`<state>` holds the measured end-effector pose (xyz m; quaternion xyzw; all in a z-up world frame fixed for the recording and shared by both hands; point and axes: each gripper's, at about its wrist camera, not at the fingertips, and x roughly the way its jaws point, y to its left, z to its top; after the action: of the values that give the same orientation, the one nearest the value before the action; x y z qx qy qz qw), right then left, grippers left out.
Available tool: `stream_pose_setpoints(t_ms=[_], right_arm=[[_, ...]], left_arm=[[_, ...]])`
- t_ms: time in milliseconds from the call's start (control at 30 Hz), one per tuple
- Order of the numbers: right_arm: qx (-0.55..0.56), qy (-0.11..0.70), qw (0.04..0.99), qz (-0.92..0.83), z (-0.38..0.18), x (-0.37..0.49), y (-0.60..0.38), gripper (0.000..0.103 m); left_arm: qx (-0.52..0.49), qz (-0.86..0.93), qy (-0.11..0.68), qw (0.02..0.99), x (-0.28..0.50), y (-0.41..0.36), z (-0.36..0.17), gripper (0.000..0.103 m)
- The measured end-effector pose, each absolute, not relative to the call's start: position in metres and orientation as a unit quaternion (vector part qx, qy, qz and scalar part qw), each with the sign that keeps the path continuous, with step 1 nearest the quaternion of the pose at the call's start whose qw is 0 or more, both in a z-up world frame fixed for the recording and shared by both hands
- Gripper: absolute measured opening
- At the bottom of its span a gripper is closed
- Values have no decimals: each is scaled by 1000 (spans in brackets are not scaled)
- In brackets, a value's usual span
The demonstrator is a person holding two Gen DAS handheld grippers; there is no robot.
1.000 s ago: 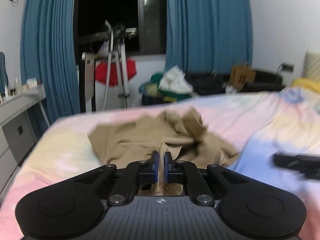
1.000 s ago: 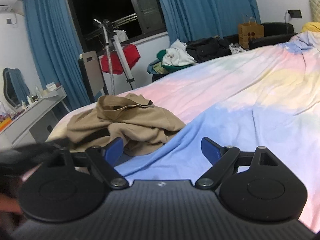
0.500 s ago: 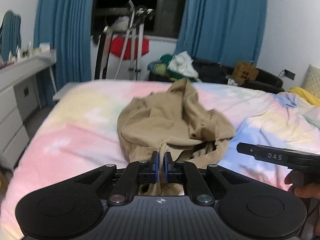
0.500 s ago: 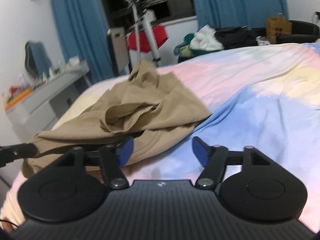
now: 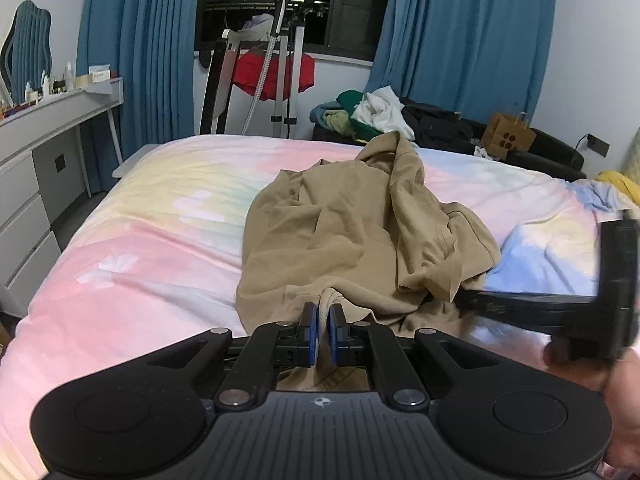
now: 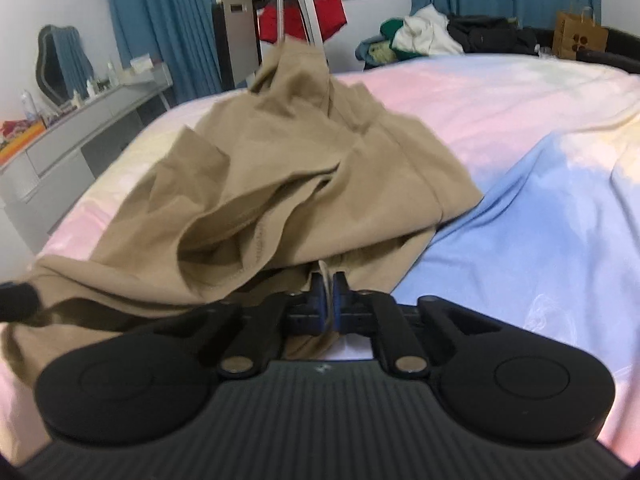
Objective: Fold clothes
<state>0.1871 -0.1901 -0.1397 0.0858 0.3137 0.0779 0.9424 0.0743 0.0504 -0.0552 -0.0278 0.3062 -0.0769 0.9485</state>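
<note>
The crumpled tan cotton garment lies in a heap on the pastel tie-dye bedspread. Left tongs and right tongs are each clamped on its near edge. I'd draw both corners apart evenly and lift to shake it flat before folding. Beyond the garment: blue curtains, a grey dresser, piled laundry.

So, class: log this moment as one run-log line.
left gripper: shut on tan garment | right gripper: shut on tan garment | bed: garment crumpled
</note>
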Motion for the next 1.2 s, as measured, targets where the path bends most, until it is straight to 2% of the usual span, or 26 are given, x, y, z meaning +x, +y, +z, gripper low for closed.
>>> stream_pose_setpoints(t_ms=[200, 433, 467, 533, 567, 633, 700, 800, 967, 1067, 1133, 1200], right_arm=[[102, 272, 955, 57, -105, 152, -211, 5], [109, 376, 918, 56, -126, 123, -226, 3], [116, 381, 916, 55, -127, 125, -227, 3], [125, 380, 915, 54, -126, 127, -227, 4], [127, 379, 915, 54, -126, 126, -227, 4], [133, 376, 915, 54, -125, 124, -228, 4], [143, 375, 914, 56, -124, 123, -231, 4], [163, 371, 913, 51, -125, 126, -236, 5], [164, 366, 915, 46, -133, 134, -237, 6], [170, 363, 915, 52, -136, 136, -239, 6], [174, 363, 914, 56, -139, 136, -241, 6], [181, 363, 912, 58, -140, 137, -243, 6]], left_arm=[[-47, -108, 306, 945, 69, 53, -51, 7], [-19, -115, 341, 933, 58, 50, -57, 10], [-14, -115, 339, 934, 56, 49, -57, 12], [-4, -117, 326, 938, 50, 48, -53, 26], [-2, -121, 318, 940, 47, 47, -50, 30], [-2, -134, 302, 944, 41, 44, -43, 51], [-1, -150, 288, 946, 38, 39, -36, 61], [1, -185, 280, 942, 52, 21, -30, 63], [-4, -202, 311, 929, 106, -23, -49, 65], [-7, -199, 333, 922, 136, -42, -69, 57], [0, -198, 350, 916, 153, -50, -81, 1], [-17, -185, 342, 921, 162, -42, -79, 2]])
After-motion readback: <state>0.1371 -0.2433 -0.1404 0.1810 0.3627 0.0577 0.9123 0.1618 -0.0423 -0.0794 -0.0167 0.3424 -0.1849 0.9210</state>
